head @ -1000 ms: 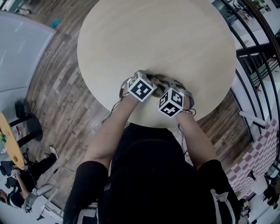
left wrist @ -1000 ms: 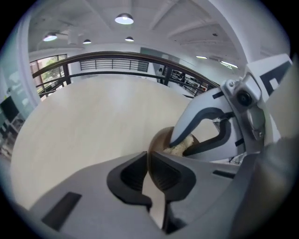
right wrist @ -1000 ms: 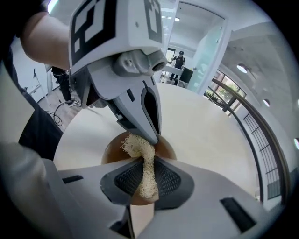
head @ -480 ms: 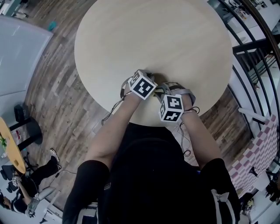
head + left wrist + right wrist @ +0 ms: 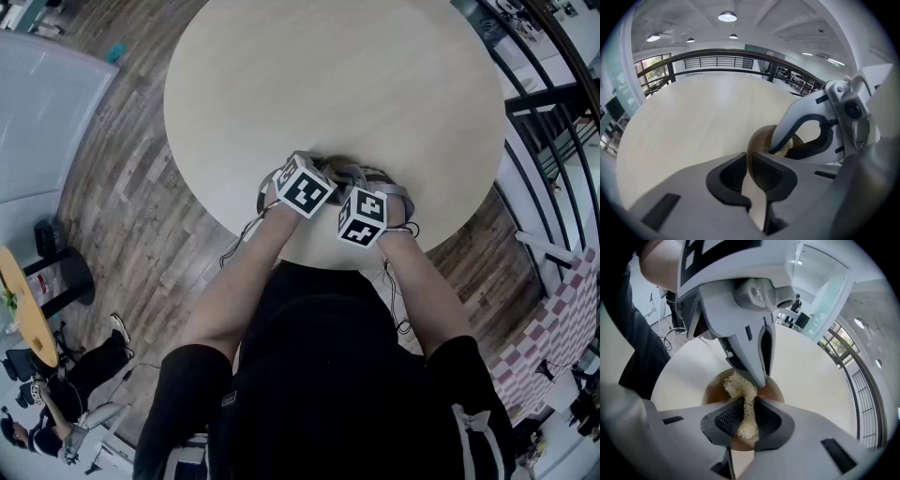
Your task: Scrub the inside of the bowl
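Grip, left: left gripper point(image 5: 749, 164) has its dark ribbed jaws closed narrow on the wall of a brown glossy round bowl point(image 5: 757, 142); one jaw is inside the rim, the other outside.
Grip, right: right gripper point(image 5: 747, 417) has its jaws pinched on a pale yellow fibrous mesh scrubber point(image 5: 739, 386); the strand runs up between the pads.
Gripper positions: both close together over the bowl, tips pointing toward each other; black-and-white marker cubes point(image 5: 303, 186) side by side in the head view.
Surface: round pale wood-grain table point(image 5: 328, 84); the grippers work near the edge closest to the person.
Room: grey-brown plank floor point(image 5: 131, 216) around the table; black metal railing point(image 5: 553, 122) on the right; round ceiling lights point(image 5: 727, 17) overhead; a seated person in dark clothes point(image 5: 84, 361) at lower left, beside a yellow-topped table point(image 5: 19, 300).
Container: bowl sits on the table, mostly hidden under the grippers in the head view.
Contents: bunched end of the scrubber lies inside the bowl against the brown inner wall point(image 5: 715, 391).
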`<state>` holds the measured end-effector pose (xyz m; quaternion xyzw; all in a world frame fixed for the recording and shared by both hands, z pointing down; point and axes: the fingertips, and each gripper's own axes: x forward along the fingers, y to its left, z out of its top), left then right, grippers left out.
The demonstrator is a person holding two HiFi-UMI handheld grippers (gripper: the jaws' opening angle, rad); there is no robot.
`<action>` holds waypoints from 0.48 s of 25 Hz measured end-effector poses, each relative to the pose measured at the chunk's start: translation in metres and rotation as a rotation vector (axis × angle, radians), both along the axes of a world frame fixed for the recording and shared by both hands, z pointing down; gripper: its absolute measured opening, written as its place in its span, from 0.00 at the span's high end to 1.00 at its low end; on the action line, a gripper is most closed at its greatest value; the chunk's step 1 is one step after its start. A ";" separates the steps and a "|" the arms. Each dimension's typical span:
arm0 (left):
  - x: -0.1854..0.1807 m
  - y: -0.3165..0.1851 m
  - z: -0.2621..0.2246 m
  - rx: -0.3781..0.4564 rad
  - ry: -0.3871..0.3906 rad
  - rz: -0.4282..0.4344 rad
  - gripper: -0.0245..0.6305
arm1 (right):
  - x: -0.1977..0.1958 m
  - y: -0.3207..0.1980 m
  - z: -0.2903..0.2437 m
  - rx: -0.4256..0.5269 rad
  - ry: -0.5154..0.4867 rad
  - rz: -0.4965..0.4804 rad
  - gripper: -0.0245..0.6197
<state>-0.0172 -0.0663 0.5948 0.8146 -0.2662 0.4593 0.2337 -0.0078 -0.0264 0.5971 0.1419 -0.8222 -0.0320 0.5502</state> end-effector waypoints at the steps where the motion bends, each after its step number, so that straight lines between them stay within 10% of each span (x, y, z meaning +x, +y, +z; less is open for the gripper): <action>1: -0.002 0.001 0.000 -0.007 0.003 -0.006 0.90 | -0.001 -0.001 0.000 -0.005 -0.001 0.013 0.85; 12: -0.014 0.013 -0.006 -0.020 0.059 -0.045 0.90 | -0.006 -0.004 -0.004 -0.051 -0.042 0.110 0.85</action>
